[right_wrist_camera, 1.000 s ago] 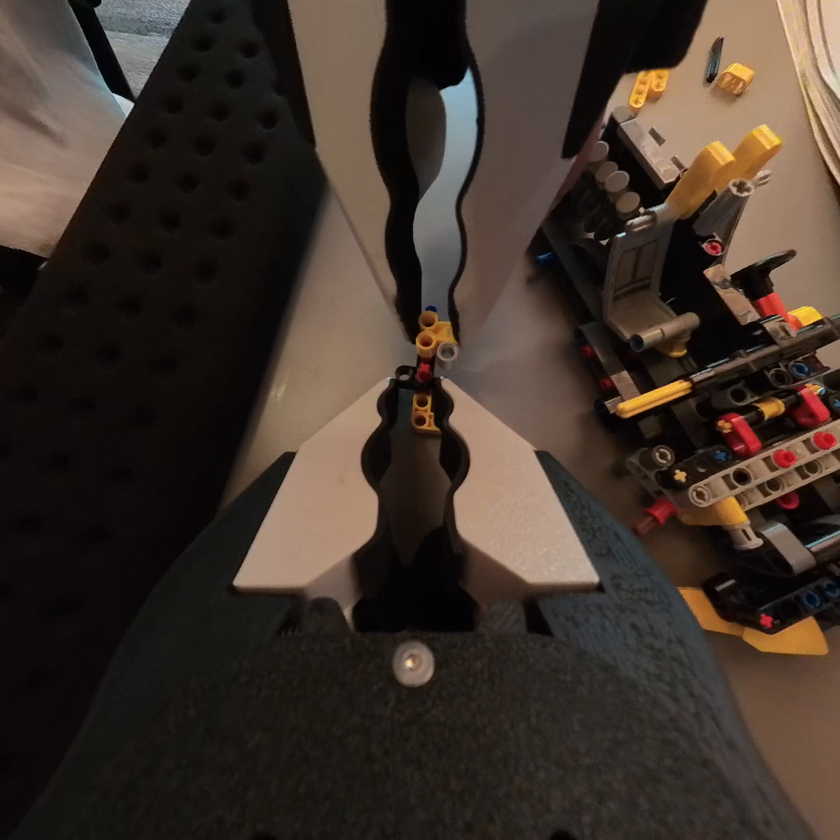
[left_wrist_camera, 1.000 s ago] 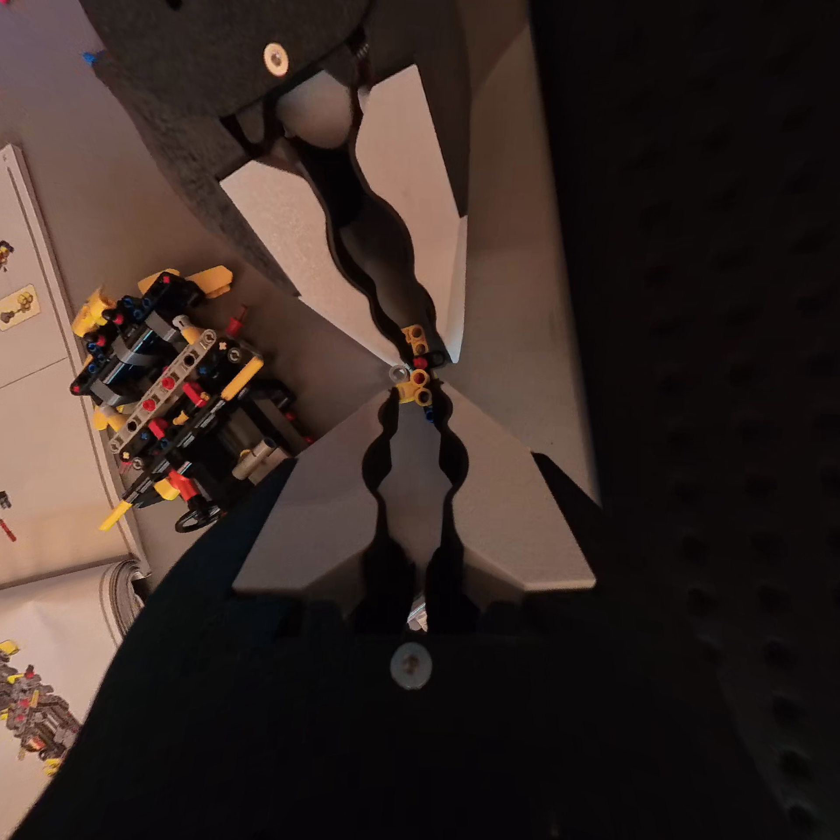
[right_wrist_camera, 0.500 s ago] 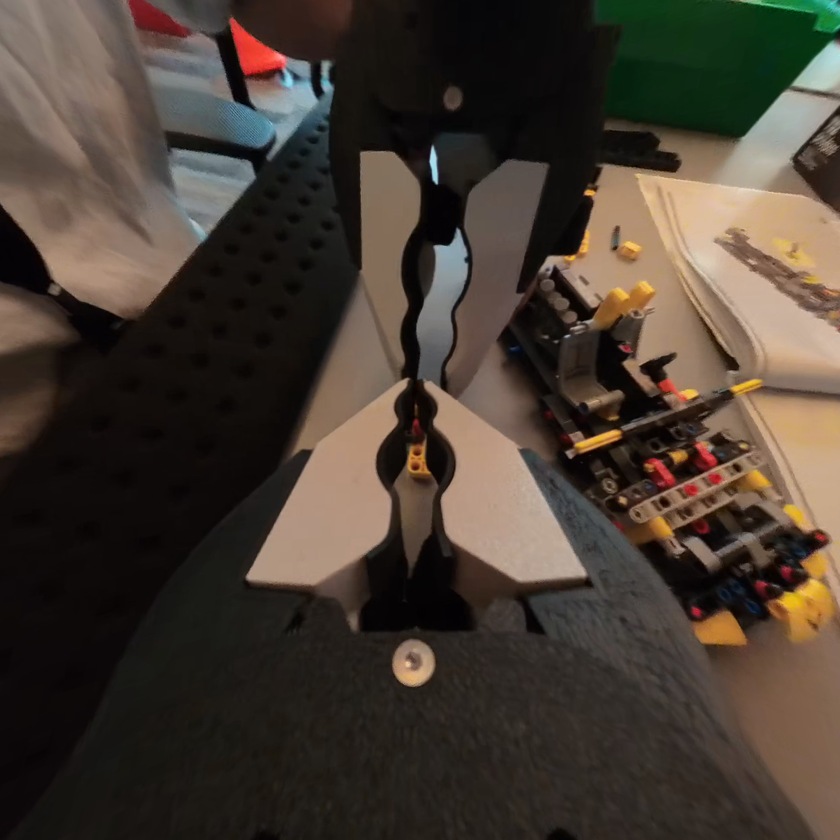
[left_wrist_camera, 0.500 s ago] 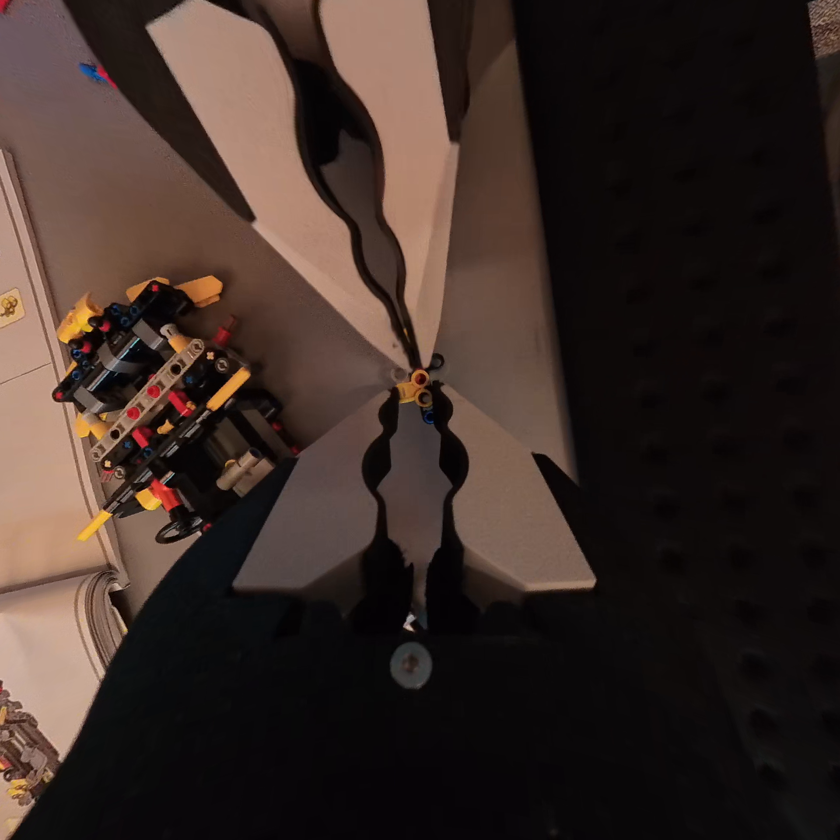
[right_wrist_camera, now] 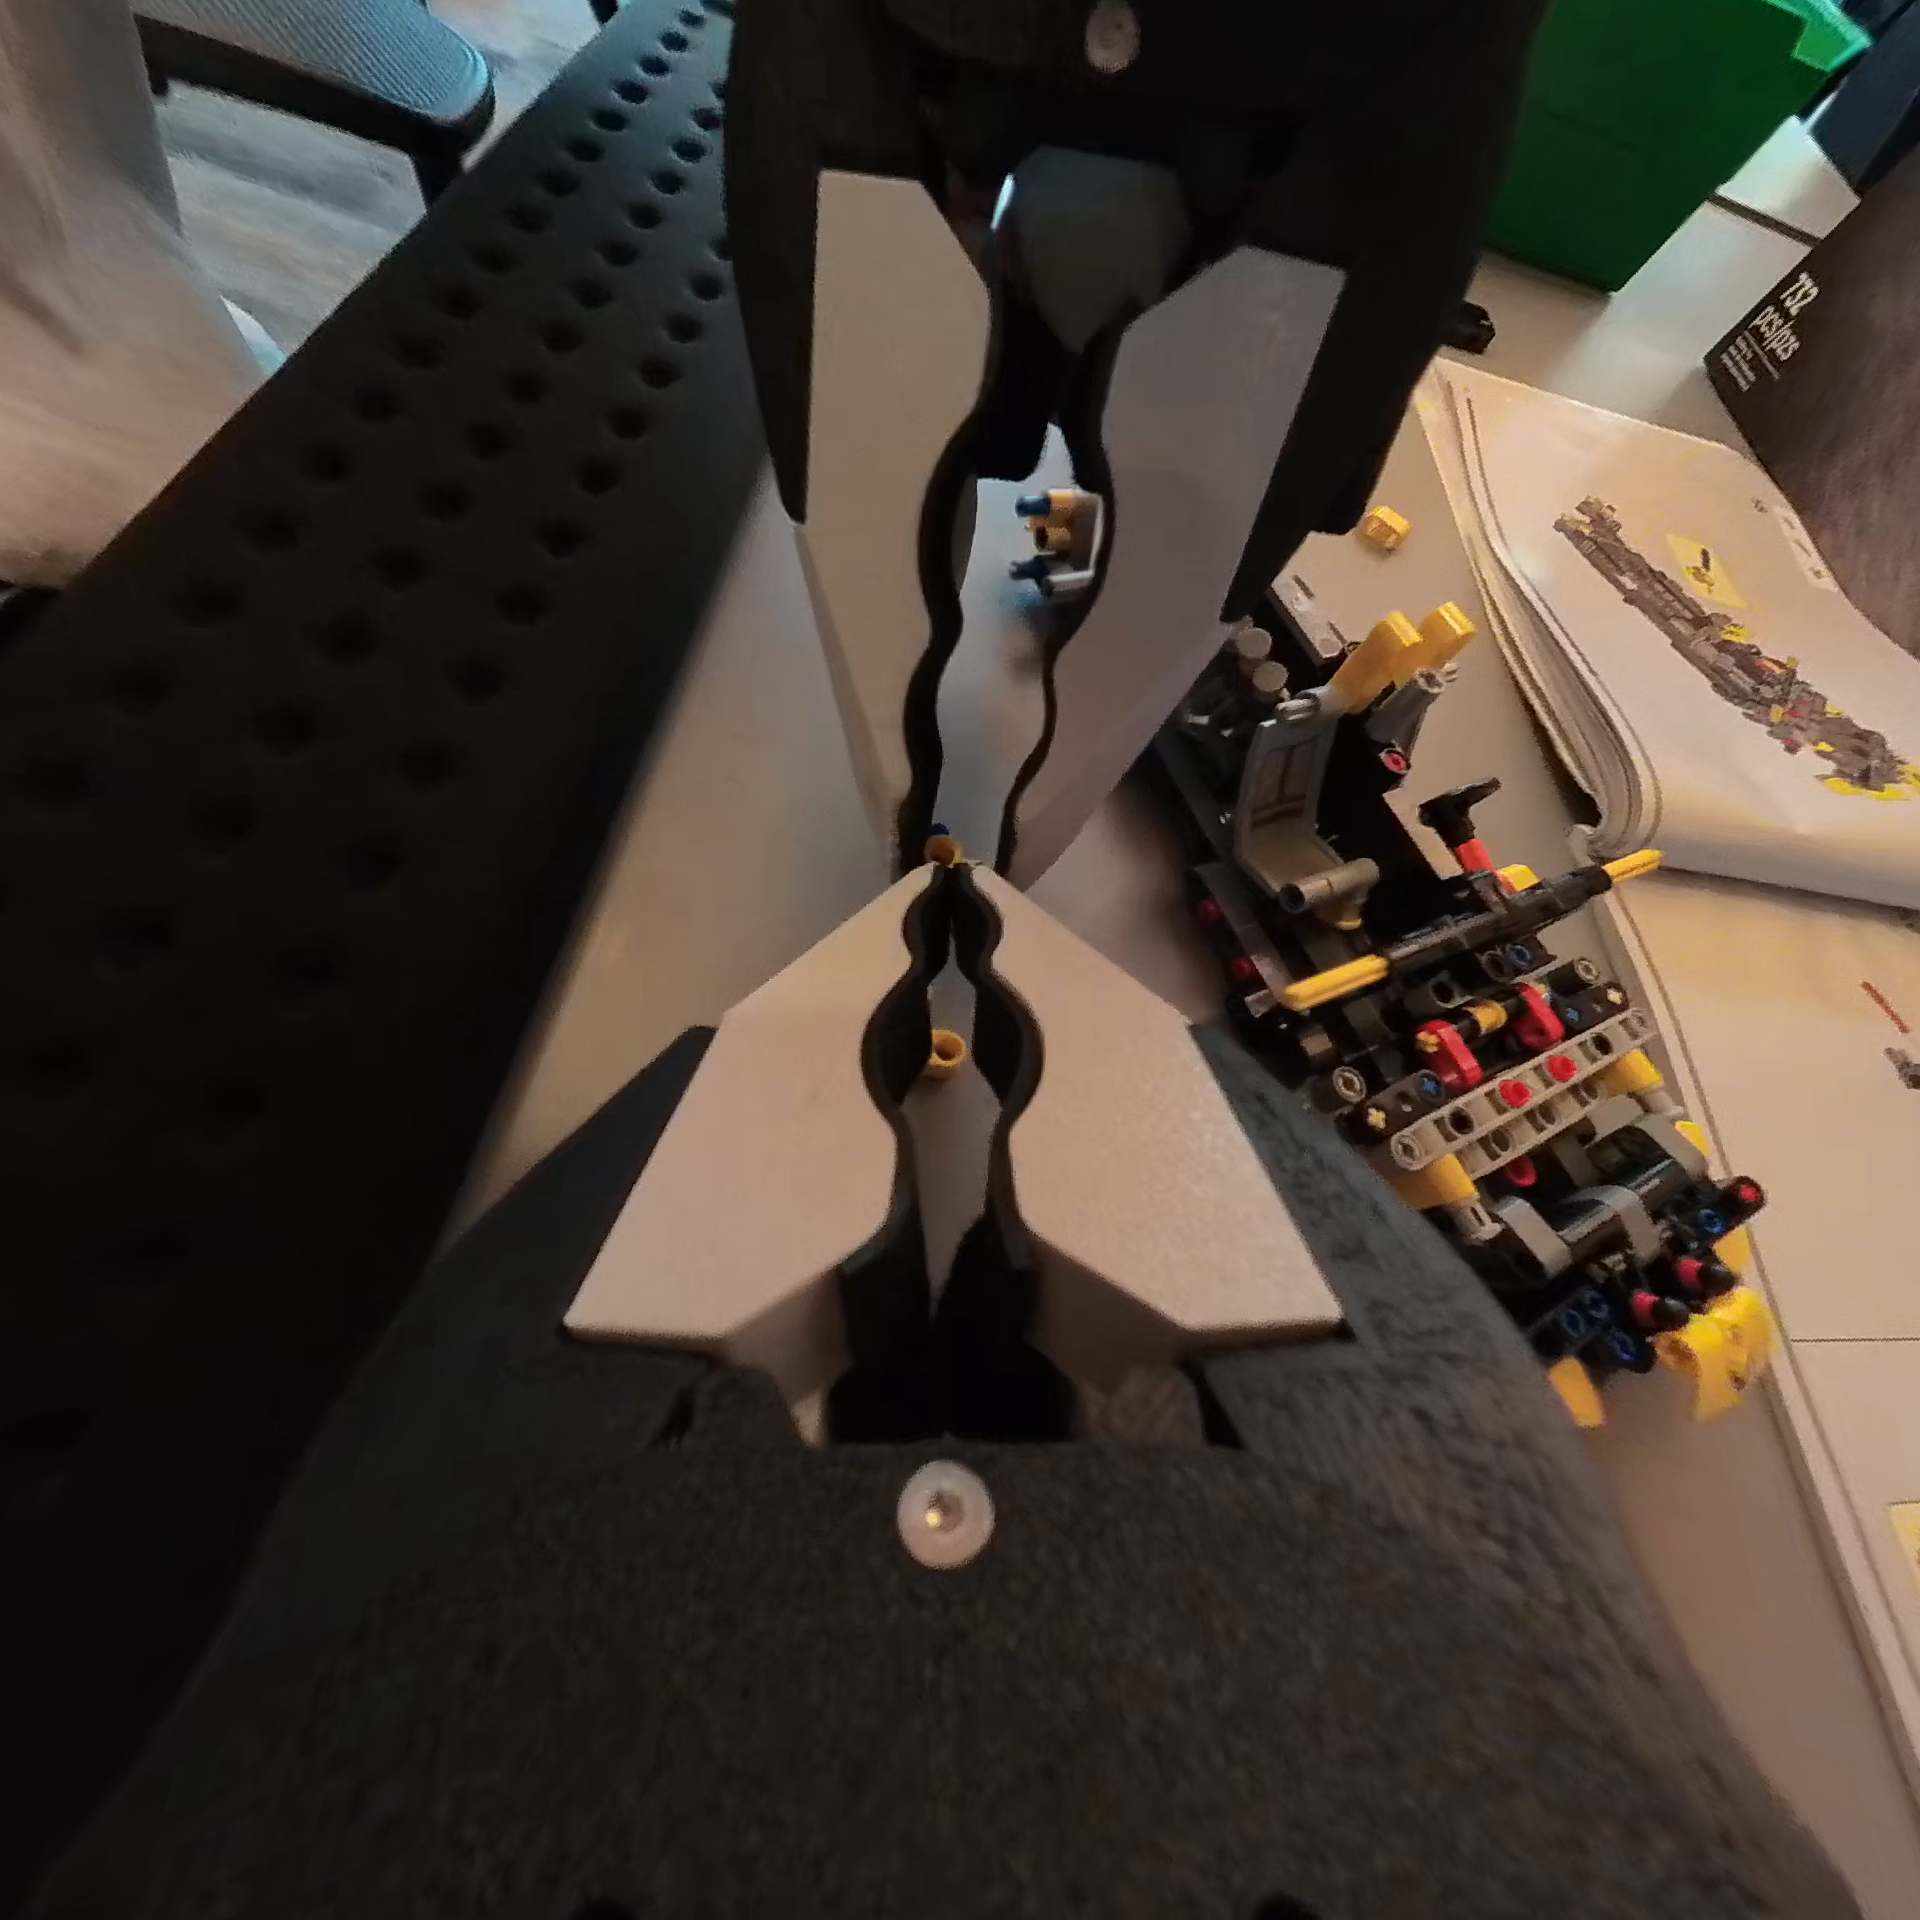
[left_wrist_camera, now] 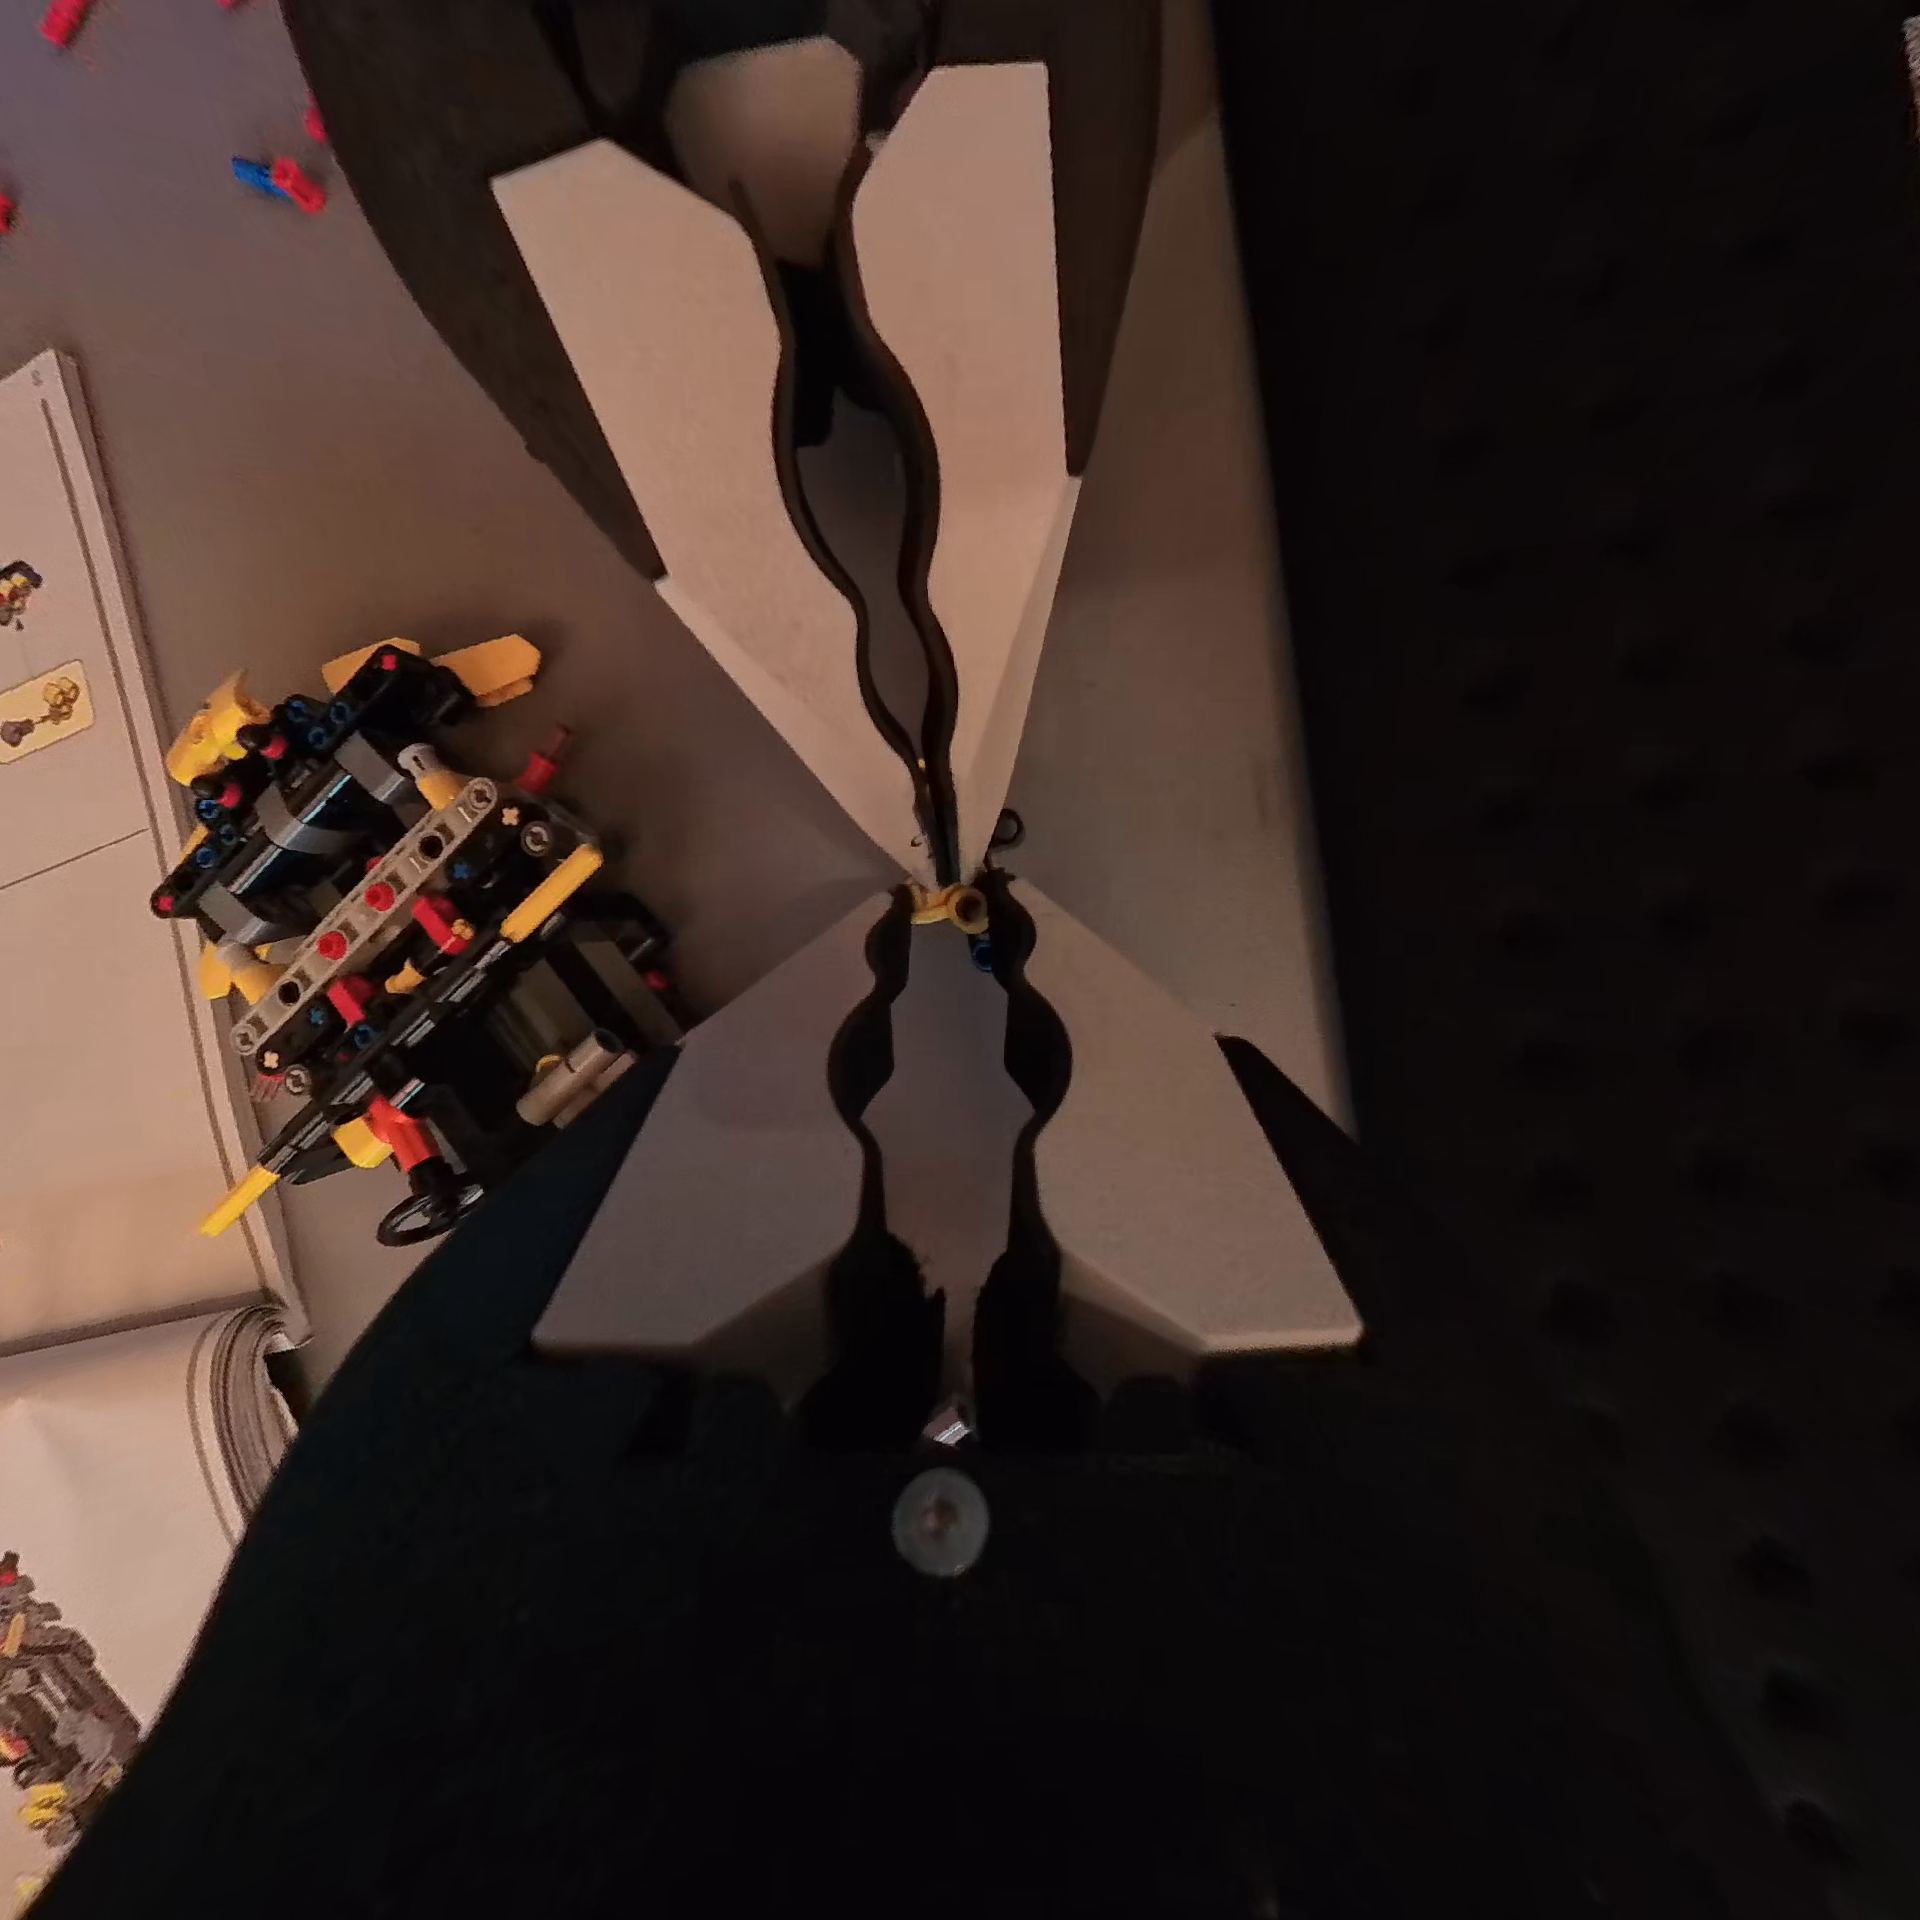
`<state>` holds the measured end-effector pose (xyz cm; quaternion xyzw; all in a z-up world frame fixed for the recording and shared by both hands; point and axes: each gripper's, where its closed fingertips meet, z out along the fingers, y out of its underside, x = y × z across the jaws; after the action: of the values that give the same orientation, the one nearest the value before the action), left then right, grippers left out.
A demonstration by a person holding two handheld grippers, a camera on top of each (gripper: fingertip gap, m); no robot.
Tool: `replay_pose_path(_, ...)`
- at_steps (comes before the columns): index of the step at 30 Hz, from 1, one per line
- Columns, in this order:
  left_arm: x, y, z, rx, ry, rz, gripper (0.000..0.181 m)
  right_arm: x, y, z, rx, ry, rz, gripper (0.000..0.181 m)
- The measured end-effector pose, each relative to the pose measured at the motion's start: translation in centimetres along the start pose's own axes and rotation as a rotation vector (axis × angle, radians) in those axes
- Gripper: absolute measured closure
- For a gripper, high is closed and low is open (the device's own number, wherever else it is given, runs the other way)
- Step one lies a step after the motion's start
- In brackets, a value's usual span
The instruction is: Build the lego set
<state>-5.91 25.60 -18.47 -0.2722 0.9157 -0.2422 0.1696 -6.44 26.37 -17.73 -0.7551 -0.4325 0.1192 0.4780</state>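
Observation:
My left gripper (left_wrist_camera: 951,914) is shut on a small yellow Lego piece (left_wrist_camera: 948,902) with a blue pin. My right gripper (right_wrist_camera: 951,883) is shut, with a small yellow piece (right_wrist_camera: 945,1049) showing between its fingers. The two grippers meet tip to tip above the grey table (right_wrist_camera: 727,790). The right gripper (left_wrist_camera: 940,852) comes in from the top of the left wrist view, and the left gripper (right_wrist_camera: 961,842) from the top of the right wrist view. The joint between the two pieces is mostly hidden by the fingertips. The black, yellow and grey Lego model (left_wrist_camera: 405,935) (right_wrist_camera: 1455,1039) lies on the table beside them.
An open instruction booklet (right_wrist_camera: 1662,727) (left_wrist_camera: 73,935) lies beyond the model. A small grey sub-assembly with blue pins (right_wrist_camera: 1060,540) and a loose yellow piece (right_wrist_camera: 1385,527) lie farther off. A black perforated surface (right_wrist_camera: 364,520) borders the table. A green bin (right_wrist_camera: 1662,135) stands behind. Left and right tips are no more than a few centimetres apart.
The grippers have stayed tip to tip while the right one tilted and closed tighter. The two small yellow pieces moved together, and less of them shows now.

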Motion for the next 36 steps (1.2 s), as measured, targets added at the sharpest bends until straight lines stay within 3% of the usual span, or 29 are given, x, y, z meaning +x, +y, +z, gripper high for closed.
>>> replay_pose_path(7,0.0,0.1,0.0,0.035,-0.025,-0.017,0.166,0.0,0.0,0.1,-0.07,0.024,-0.063,0.181)
replay_pose_path(12,0.3,0.0,0.1,0.07,-0.005,-0.047,0.165,0.0,-0.1,-0.6,-0.023,-0.01,0.034,0.181)
replay_pose_path(15,0.3,0.2,0.2,0.093,0.004,-0.079,0.165,0.5,-0.6,-1.9,0.031,-0.053,0.129,0.16)
replay_pose_path(19,0.3,0.2,0.2,0.117,0.012,-0.105,0.165,-1.0,2.1,-1.1,-0.121,-0.146,0.148,0.145)
replay_pose_path(27,0.0,-0.1,0.5,0.149,-0.024,-0.127,0.165,-1.5,2.6,0.5,-0.163,-0.157,0.146,0.165)
replay_pose_path(36,-0.3,0.0,0.7,0.183,-0.072,-0.152,0.165,-1.5,2.7,0.4,-0.163,-0.232,0.281,0.166)
